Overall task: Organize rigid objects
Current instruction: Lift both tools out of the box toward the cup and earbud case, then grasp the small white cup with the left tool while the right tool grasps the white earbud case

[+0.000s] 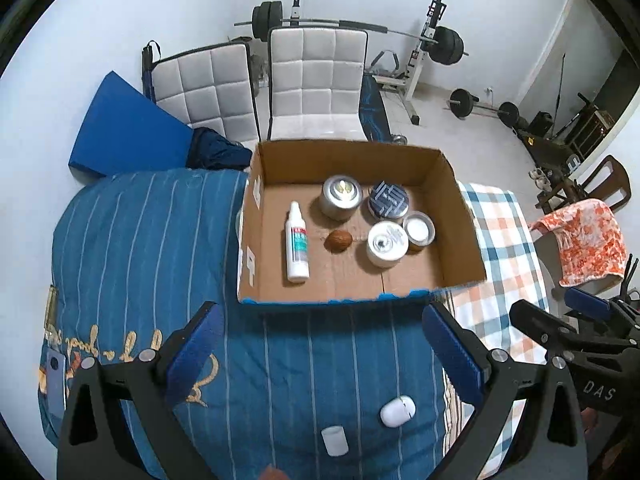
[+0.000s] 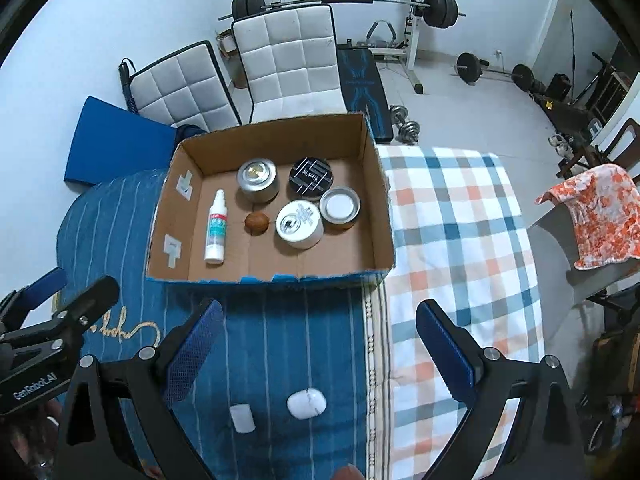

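Note:
An open cardboard box [image 1: 460,216] [image 2: 376,200] sits on the bed. It holds a white spray bottle [image 1: 297,245] [image 2: 215,227], a silver tin [image 1: 341,196] [image 2: 258,180], a dark patterned tin [image 1: 388,200] [image 2: 310,176], a white jar [image 1: 386,243] [image 2: 299,224], a small white-lidded jar [image 1: 418,230] [image 2: 340,206] and a brown nut [image 1: 338,241] [image 2: 256,222]. A white earbud case [image 1: 397,411] [image 2: 306,402] and a small white cap [image 1: 335,441] [image 2: 242,418] lie on the blue quilt in front of the box. My left gripper [image 1: 320,344] and right gripper [image 2: 320,340] are both open and empty above them.
A blue striped quilt [image 1: 140,248] and a checked blanket [image 2: 452,232] cover the bed. Two white padded chairs [image 1: 316,80] stand behind the box. A weight bench and barbells [image 2: 400,4] stand at the back. An orange floral cloth [image 2: 600,212] hangs on the right. A phone [image 1: 56,376] lies at the left.

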Available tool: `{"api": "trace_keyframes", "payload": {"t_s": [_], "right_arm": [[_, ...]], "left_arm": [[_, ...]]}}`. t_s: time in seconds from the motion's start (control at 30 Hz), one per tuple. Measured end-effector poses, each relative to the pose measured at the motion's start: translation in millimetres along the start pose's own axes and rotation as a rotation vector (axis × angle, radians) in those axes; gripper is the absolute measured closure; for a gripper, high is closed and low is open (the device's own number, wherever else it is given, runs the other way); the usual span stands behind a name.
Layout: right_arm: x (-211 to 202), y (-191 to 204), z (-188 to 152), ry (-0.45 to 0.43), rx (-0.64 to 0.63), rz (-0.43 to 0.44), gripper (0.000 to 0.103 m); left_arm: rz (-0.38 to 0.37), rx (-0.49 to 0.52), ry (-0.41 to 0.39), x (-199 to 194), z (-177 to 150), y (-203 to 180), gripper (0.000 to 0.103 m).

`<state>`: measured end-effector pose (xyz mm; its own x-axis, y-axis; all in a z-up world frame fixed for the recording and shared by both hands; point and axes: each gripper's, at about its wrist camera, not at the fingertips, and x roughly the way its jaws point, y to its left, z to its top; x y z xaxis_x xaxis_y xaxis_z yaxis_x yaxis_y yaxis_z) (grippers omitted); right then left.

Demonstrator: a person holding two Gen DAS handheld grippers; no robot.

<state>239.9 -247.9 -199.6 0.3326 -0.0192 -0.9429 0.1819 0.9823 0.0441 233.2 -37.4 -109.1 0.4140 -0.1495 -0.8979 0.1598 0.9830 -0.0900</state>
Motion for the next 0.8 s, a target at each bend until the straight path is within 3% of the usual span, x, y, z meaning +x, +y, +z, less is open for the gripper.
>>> {"api": "trace_keyframes", "payload": {"t_s": [0.13, 0.2, 0.37, 0.47, 0.6, 0.8], "right_arm": [[20, 5, -29, 0.054, -0.019, -0.002, 0.004], [45, 5, -51, 0.125, -0.027, -0.014, 0.004], [127, -3, -107, 0.339, 0.009, 0.000, 0.004], [167, -8, -130, 0.423, 0.034, 0.018, 0.004], [201, -7, -147, 0.473, 0.040, 0.024, 0.005], [229, -2, -160, 0.507, 0.022, 0.021, 0.015]], "left_arm": [[0.003, 0.005, 0.039, 8, -19, -1, 0.001], [0.005, 0.011, 0.083, 21, -36, -2, 0.001], [0.057, 0.042, 0.273, 83, -93, -2, 0.001], [0.032, 0.007, 0.407, 123, -126, 6, 0.001], [-0.027, -0.059, 0.545, 163, -163, 15, 0.001], [-0.028, -0.097, 0.609, 188, -186, 19, 0.001]]}}
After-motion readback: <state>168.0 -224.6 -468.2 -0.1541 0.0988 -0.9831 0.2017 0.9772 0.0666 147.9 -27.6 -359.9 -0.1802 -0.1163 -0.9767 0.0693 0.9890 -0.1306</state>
